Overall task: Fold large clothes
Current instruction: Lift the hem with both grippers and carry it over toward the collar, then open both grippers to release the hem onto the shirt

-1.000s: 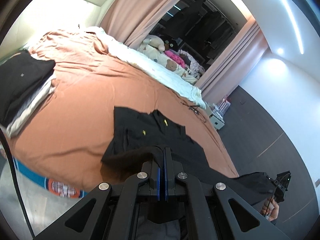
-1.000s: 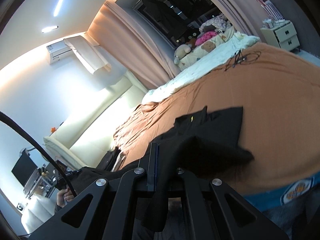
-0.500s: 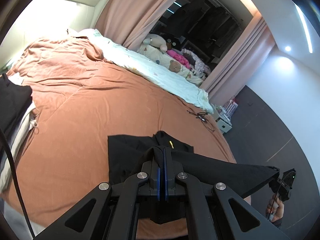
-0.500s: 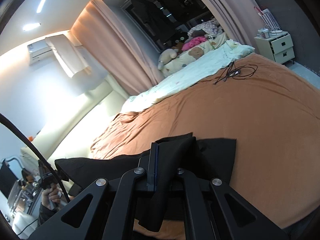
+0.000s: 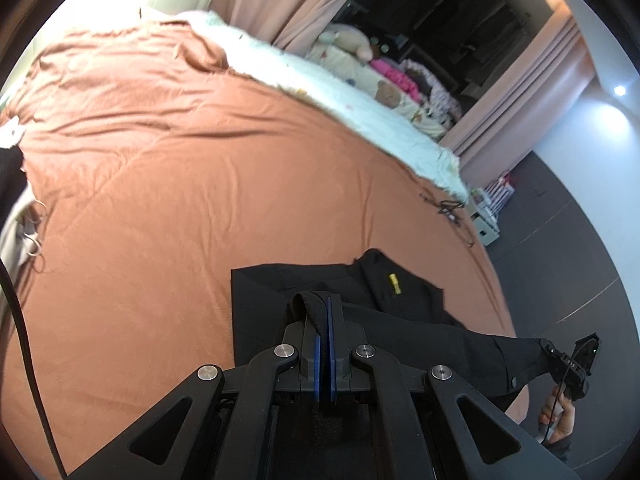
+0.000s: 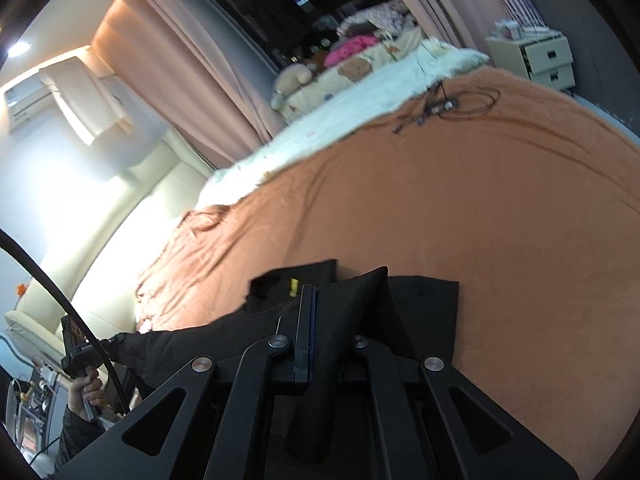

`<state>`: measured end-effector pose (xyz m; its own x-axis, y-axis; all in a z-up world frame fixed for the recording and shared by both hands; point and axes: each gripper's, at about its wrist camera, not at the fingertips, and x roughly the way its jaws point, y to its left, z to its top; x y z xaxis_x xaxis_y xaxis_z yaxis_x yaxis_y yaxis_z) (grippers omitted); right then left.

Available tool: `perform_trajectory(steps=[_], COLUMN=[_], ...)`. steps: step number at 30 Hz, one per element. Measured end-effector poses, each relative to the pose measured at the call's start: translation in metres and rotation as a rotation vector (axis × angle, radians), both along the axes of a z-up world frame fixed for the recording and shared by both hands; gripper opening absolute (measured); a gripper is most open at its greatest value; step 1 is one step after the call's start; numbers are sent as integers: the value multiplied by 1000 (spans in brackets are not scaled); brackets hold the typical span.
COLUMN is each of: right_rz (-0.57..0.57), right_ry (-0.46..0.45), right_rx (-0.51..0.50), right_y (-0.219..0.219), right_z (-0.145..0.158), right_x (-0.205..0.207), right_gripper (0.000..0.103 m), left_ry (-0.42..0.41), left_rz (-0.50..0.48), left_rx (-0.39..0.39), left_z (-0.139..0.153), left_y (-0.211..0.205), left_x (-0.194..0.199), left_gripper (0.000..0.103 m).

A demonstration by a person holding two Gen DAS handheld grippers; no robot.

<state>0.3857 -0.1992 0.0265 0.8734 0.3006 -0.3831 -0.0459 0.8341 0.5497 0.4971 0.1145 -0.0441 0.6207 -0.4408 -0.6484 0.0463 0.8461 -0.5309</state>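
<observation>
Grippers both clamped on the black garment (image 5: 400,300), left gripper (image 5: 327,312) and right gripper (image 6: 310,300) each pinching an edge above the bed (image 5: 160,200). I'd keep that edge taut and level, then lay it down evenly.

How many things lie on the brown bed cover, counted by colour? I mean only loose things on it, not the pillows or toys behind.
Black garment, held by both grippers: 1
Black cable bundle: 1
White quilt along the far edge: 1
Total: 3
</observation>
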Motion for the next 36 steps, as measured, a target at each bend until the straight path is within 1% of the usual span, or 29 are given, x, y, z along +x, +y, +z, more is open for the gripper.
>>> perform_trajectory(steps=[4,5,9,12,14,17,19,20,21,22,23,25,26,27,28,31,33,36], right_rz=[-23,-25,-39,-58,-69,-76,-81,-84,-84,-81,-93,-83,-78,-75,-76,-82,-73,-69], right_ry=[88,101,140,168,188,216,234,230,222,203,176,156,157,159,169,204,220,257], right_rx=[-17,-14,1,14,11,-2,-20,-29,-34,-36,-51,-65,-68,-74,-92,-155,-176,-242], right_y=[6,7,7,4,6,7,7,7,8,9,9,9,9,9,10,14,18,27], right_z=[-14,-13,-21,-26,-28,-28,-28,-23,-19,-13,-7,5,8,10,13,16,17,19], right_x=[30,38,60,76,86,96,100,102,100,97,93,84,80,77,74,68,65,65], right_gripper=[0,0,0,0,0,1,9,30,78,98,103,103,103,103,103,103,103,103], left_ry=[49,60,103,121,132,174,203,212,210,205,198,171,144,128,120,132,138,169], left_rz=[0,0,0,-6,-6,2,-7,-10,-14,-16,-16,9,36,46,48,44,43,15], left_rx=[22,26,43,54,67,88,121,138,143,144,146,166,184,190,191,201,244,308], left_z=[-27,-34,-60,-72,-81,-96,-102,-103,-103,-102,-99,-90,-83,-79,-75,-71,-71,-78], left_y=[-6,-7,-15,-19,-22,-27,-30,-31,-30,-30,-28,-22,-17,-14,-11,-2,1,1], left_x=[28,34,59,75,85,100,105,105,104,102,99,91,85,82,78,70,65,59], left_gripper=[2,2,2,3,3,4,7,8,11,20,28,71,76,79,79,79,79,79])
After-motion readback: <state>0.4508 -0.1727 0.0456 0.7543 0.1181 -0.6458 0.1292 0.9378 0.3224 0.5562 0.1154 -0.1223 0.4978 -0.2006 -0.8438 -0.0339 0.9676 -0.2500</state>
